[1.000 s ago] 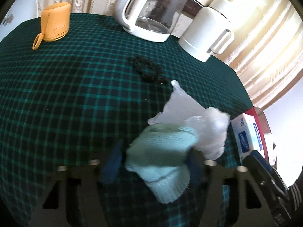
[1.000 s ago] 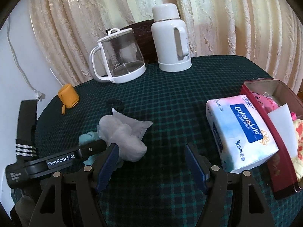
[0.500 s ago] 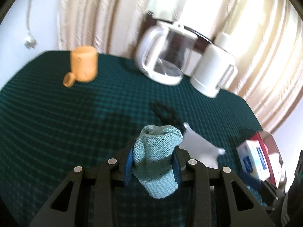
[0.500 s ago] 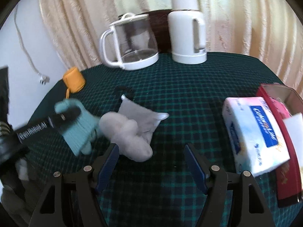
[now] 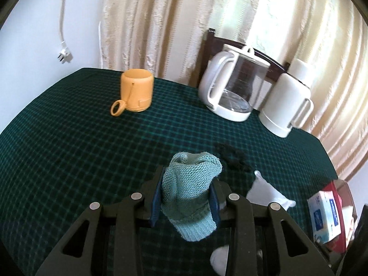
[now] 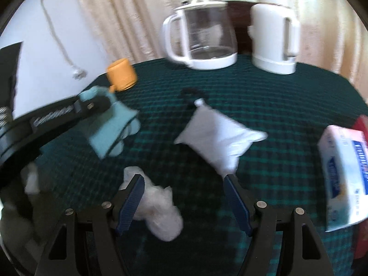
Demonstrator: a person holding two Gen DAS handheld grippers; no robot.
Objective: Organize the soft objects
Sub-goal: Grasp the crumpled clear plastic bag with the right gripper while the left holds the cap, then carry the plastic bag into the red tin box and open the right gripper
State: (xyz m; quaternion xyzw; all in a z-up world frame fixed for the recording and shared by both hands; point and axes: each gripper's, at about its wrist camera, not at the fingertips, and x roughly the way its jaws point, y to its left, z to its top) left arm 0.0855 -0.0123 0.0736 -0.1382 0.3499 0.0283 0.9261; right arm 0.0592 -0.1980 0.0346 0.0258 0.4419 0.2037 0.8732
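My left gripper [image 5: 185, 195] is shut on a teal knitted sock [image 5: 191, 193] and holds it above the green checked tablecloth [image 5: 69, 142]. The right wrist view shows that sock [image 6: 110, 131] hanging from the left gripper at the left. My right gripper [image 6: 184, 200] is open and empty over the cloth. A white fluffy item [image 6: 158, 209] lies by its left finger. A small white pillow [image 6: 218, 138] lies just ahead, also seen in the left wrist view [image 5: 266, 191]. A black hair scrunchie [image 5: 232, 156] lies beyond the sock.
A glass jug with white handle [image 5: 232, 87] and a white thermos [image 5: 287, 105] stand at the back. An orange speaker with a loop [image 5: 135, 92] stands at the back left. A tissue pack [image 6: 345, 177] and a red box [image 5: 338, 218] are at the right edge.
My left gripper has closed on the teal sock and lifted it off the pile. The right gripper has moved forward and lower, towards the white pillow and fluffy item.
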